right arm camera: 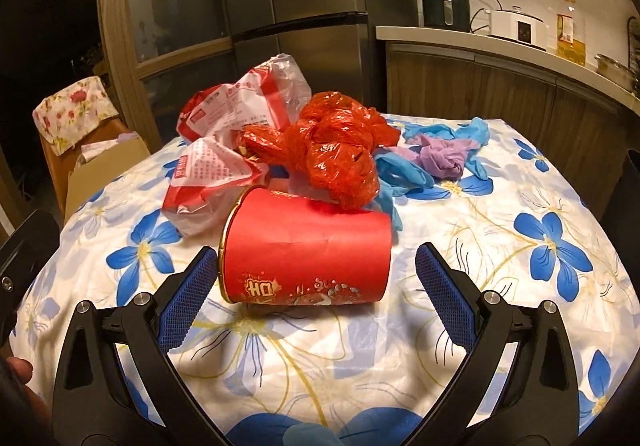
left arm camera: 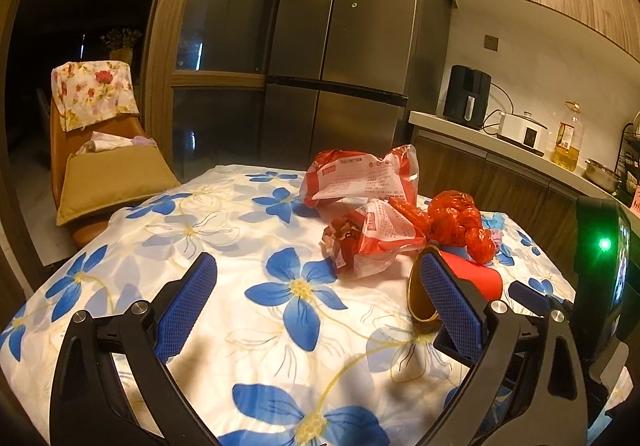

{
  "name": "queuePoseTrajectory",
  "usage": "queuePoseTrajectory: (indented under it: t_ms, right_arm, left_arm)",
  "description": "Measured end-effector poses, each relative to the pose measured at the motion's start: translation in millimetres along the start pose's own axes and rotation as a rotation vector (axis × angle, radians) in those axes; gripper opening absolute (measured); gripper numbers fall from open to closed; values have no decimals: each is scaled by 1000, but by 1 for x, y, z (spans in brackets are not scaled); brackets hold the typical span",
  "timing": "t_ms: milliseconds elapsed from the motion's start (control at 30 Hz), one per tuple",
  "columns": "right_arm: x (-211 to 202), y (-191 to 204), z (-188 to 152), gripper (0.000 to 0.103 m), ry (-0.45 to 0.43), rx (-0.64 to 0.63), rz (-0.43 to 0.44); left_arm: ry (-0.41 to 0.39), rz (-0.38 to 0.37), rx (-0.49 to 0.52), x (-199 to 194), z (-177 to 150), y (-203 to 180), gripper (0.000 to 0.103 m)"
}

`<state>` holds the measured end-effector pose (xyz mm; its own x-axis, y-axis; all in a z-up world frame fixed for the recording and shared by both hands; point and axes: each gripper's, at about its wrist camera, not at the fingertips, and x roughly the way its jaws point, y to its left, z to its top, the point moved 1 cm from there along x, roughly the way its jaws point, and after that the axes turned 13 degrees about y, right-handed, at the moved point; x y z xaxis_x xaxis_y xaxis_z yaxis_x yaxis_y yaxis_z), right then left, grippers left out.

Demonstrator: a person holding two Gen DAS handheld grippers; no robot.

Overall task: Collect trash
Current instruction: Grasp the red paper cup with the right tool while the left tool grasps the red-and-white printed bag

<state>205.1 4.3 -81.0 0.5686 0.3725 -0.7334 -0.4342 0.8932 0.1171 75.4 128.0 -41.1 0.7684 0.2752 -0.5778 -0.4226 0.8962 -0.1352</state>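
Observation:
A red paper cup (right arm camera: 308,250) lies on its side on the flowered tablecloth (right arm camera: 500,286), its gold rim to the left. My right gripper (right arm camera: 316,286) is open, its blue pads on either side of the cup without touching it. Behind the cup sit a crumpled red plastic bag (right arm camera: 332,149), two red-and-white printed wrappers (right arm camera: 212,169), blue gloves (right arm camera: 404,169) and a purple wad (right arm camera: 444,157). My left gripper (left arm camera: 320,286) is open over bare cloth. Its right pad hides part of the cup (left arm camera: 476,278). The wrappers (left arm camera: 372,238) and red bag (left arm camera: 456,221) lie just beyond.
A chair (left arm camera: 100,165) with a flowered cloth and a cardboard box stands at the left of the table. A steel fridge (left arm camera: 348,45) is behind. A counter (right arm camera: 500,49) at the right carries appliances and an oil bottle. The right gripper's body (left arm camera: 600,274) sits at the left view's right edge.

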Motion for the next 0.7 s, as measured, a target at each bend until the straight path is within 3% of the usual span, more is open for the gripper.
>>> queuePoseTrajectory:
  t_ms: [133, 400, 567, 700]
  right_arm:
    - [2, -3, 0, 84, 11, 1, -17]
    - [-10, -20, -6, 84, -8, 1, -23]
    - [-31, -39, -18, 84, -41, 10, -38]
    - [-46, -54, -23, 84, -59, 41, -35]
  left_arm:
    - [-1, 1, 17, 7, 6, -6, 97]
    - [43, -39, 21, 29, 19, -18, 97]
    - [57, -20, 49, 47, 28, -33, 97]
    - [110, -13, 61, 69, 32, -44, 90]
